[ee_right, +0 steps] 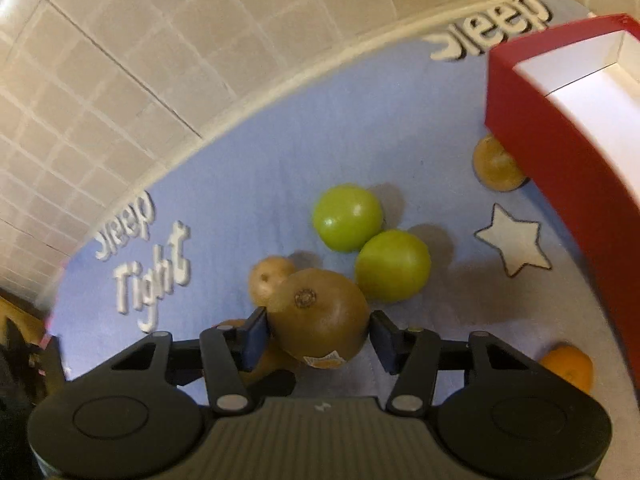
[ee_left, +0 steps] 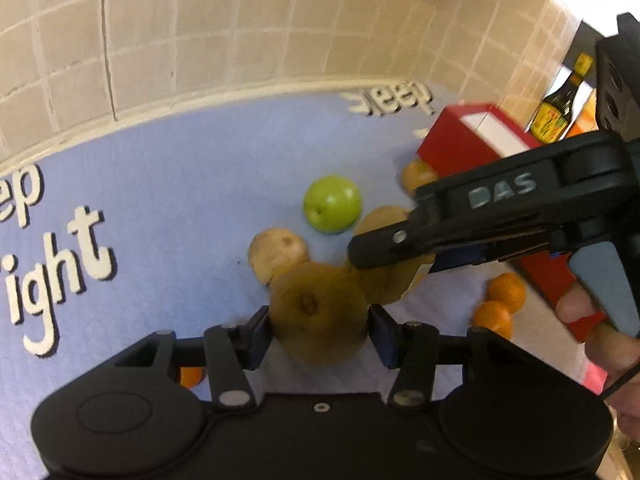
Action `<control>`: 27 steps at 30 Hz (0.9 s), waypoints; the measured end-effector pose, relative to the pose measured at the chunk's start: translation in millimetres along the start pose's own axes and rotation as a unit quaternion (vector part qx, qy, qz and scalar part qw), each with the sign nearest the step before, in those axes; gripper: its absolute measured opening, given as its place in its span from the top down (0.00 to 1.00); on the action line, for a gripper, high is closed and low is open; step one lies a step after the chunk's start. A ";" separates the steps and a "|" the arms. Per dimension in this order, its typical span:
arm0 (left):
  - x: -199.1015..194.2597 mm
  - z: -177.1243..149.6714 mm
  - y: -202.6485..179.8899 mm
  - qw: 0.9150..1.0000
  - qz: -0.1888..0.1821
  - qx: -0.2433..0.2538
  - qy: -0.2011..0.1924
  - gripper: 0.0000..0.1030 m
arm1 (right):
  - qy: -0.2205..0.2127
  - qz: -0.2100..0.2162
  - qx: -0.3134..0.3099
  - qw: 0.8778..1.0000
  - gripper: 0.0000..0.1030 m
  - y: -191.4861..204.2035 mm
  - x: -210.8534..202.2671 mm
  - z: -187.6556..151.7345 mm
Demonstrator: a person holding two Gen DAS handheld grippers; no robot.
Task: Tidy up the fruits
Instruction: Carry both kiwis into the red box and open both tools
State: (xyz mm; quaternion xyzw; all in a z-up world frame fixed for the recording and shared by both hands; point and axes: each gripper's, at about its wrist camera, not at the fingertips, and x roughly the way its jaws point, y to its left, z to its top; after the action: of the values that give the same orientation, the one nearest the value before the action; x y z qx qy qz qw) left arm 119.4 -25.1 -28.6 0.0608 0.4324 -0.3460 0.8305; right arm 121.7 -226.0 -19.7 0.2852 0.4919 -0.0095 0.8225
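Observation:
My left gripper [ee_left: 319,326] is shut on a brown kiwi [ee_left: 320,312] above the blue mat. My right gripper [ee_right: 319,334] is shut on another brown kiwi [ee_right: 324,316] with a sticker on it. In the left wrist view the right gripper's body [ee_left: 500,216] crosses in from the right and hides part of a kiwi behind it. On the mat lie two green apples [ee_right: 347,216] [ee_right: 393,265], a pale kiwi [ee_right: 269,283], another kiwi [ee_right: 496,166] against the red box, and oranges [ee_left: 506,291]. One green apple [ee_left: 332,203] shows in the left wrist view.
A red box with white inside [ee_right: 568,120] stands at the right of the blue "Sleep Tight" mat [ee_right: 240,208]. A tiled wall [ee_left: 240,32] runs behind. A dark sauce bottle [ee_left: 560,108] stands beyond the box. An orange [ee_right: 570,366] lies near the box's side.

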 end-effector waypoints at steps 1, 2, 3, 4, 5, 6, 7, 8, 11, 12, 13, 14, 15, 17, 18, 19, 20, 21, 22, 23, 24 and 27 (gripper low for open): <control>-5.0 1.7 -2.1 1.000 -0.002 0.003 -0.007 0.41 | -0.011 0.005 0.001 1.000 0.46 -1.4 -11.3 0.3; -11.1 4.6 -4.8 1.000 -0.005 0.006 -0.016 0.41 | -0.021 0.007 0.002 1.000 0.46 -2.9 -20.3 0.7; -15.6 8.1 -7.3 1.000 -0.007 0.010 -0.022 0.41 | -0.033 0.010 0.004 0.999 0.46 -5.3 -31.1 1.3; -20.3 12.3 -10.9 0.999 -0.011 0.015 -0.029 0.41 | -0.046 0.012 0.009 0.999 0.46 -9.1 -43.2 2.3; -24.5 17.4 -15.0 0.999 -0.016 0.020 -0.037 0.41 | -0.059 0.015 0.015 0.998 0.46 -13.9 -55.1 3.9; -26.3 22.8 -20.5 0.999 -0.020 0.025 -0.043 0.41 | -0.072 0.016 0.022 0.997 0.46 -19.4 -66.0 6.8; -28.9 29.8 -26.4 0.998 -0.027 0.033 -0.050 0.41 | -0.086 0.016 0.030 0.996 0.46 -25.2 -77.5 8.1; -30.6 36.3 -32.9 0.997 -0.031 0.043 -0.056 0.41 | -0.099 0.015 0.038 0.994 0.46 -31.7 -88.1 9.9; -31.4 61.5 -60.3 0.992 -0.046 0.084 -0.082 0.41 | -0.152 -0.001 0.073 0.986 0.46 -58.3 -128.3 11.2; -29.6 71.9 -70.6 0.990 -0.057 0.094 -0.090 0.41 | -0.170 -0.010 0.085 0.982 0.46 -67.4 -140.9 12.1; -26.5 82.4 -81.1 0.988 -0.070 0.103 -0.096 0.41 | -0.187 -0.022 0.097 0.977 0.46 -77.1 -152.2 11.9; -22.8 91.8 -91.2 0.986 -0.083 0.108 -0.099 0.41 | -0.200 -0.035 0.106 0.973 0.46 -86.7 -161.3 11.9; -16.3 102.1 -102.0 0.983 -0.099 0.114 -0.101 0.41 | -0.214 -0.052 0.115 0.969 0.46 -96.5 -170.4 12.0; 2.8 119.2 -124.2 0.981 -0.117 0.124 -0.098 0.41 | -0.232 -0.090 0.136 0.959 0.46 -117.0 -182.5 11.1; 12.9 125.3 -134.6 0.980 -0.120 0.129 -0.091 0.41 | -0.238 -0.109 0.150 0.954 0.46 -128.8 -186.6 10.7; 24.3 130.4 -145.3 0.980 -0.124 0.134 -0.081 0.41 | -0.239 -0.123 0.160 0.950 0.46 -138.7 -187.8 10.5; 36.4 134.0 -153.4 0.979 -0.129 0.141 -0.073 0.41 | -0.238 -0.132 0.171 0.947 0.46 -151.4 -185.7 10.8; 47.2 134.9 -161.7 0.978 -0.132 0.149 -0.066 0.41 | -0.233 -0.142 0.187 0.944 0.46 -164.4 -183.5 10.4; 58.5 136.5 -169.6 0.977 -0.132 0.156 -0.056 0.41 | -0.227 -0.148 0.198 0.942 0.46 -176.0 -181.3 9.6; 70.4 137.5 -178.2 0.977 -0.131 0.165 -0.043 0.41 | -0.220 -0.152 0.208 0.941 0.46 -187.0 -176.3 9.3; 81.7 138.2 -186.0 0.975 -0.132 0.174 -0.032 0.41 | -0.213 -0.155 0.216 0.940 0.46 -192.7 -169.7 9.2; 113.0 134.4 -202.7 0.970 -0.136 0.199 0.006 0.40 | -0.190 -0.159 0.239 0.939 0.45 -210.2 -151.4 6.5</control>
State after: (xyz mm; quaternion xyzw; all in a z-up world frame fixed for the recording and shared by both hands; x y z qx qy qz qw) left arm 126.8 -290.6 8.9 0.1680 0.3636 -0.5344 0.7443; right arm -13.4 -445.2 9.3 0.3843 0.3487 -0.3117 0.7960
